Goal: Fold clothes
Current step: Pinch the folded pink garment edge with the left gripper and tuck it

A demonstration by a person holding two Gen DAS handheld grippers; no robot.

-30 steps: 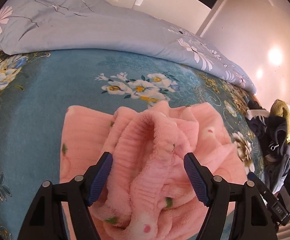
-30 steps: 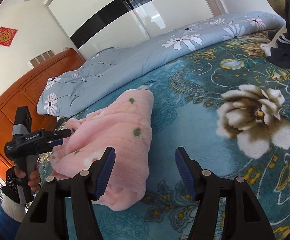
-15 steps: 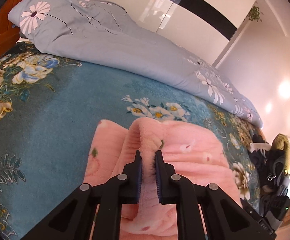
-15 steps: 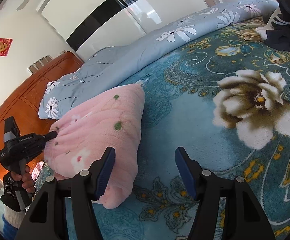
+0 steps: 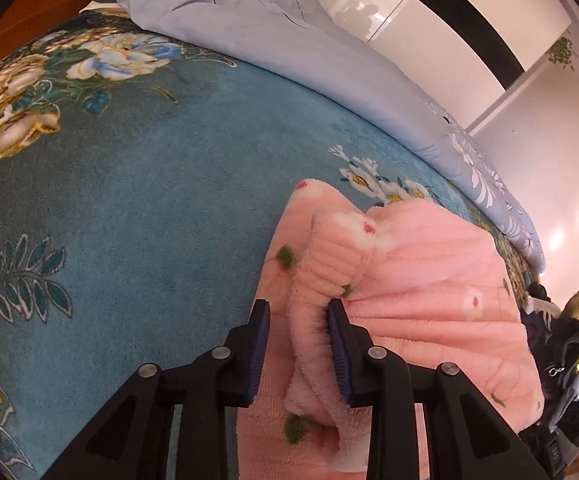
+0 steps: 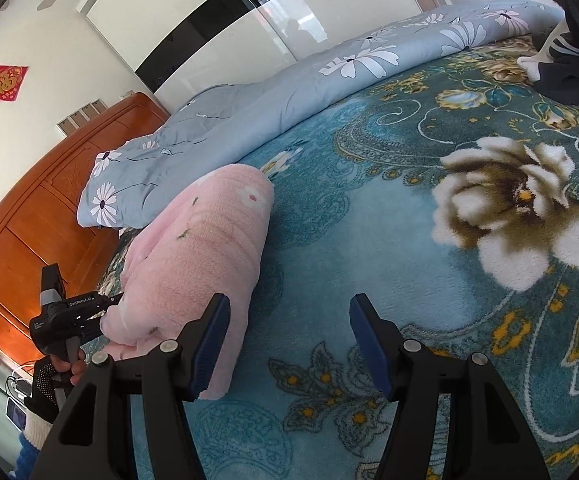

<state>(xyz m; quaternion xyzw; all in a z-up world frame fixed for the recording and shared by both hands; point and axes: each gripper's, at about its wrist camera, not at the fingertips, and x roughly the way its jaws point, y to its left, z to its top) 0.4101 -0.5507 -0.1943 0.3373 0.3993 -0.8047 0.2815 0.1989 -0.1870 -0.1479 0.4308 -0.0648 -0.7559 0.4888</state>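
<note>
Fingers (image 5: 259, 354) on my left gripper (image 5: 298, 354) stand partly apart with a ridge of the pink fleece garment (image 5: 409, 280) between them; the right pad touches the fabric, the left pad shows a gap, so I cannot tell whether it grips. On my right gripper (image 6: 289, 344) the fingers (image 6: 369, 344) are spread wide over the teal floral blanket (image 6: 369, 240), holding nothing. That garment lies bunched on the bed, just left of my right gripper's left finger. Behind it runs a grey-blue duvet (image 6: 289, 100).
</note>
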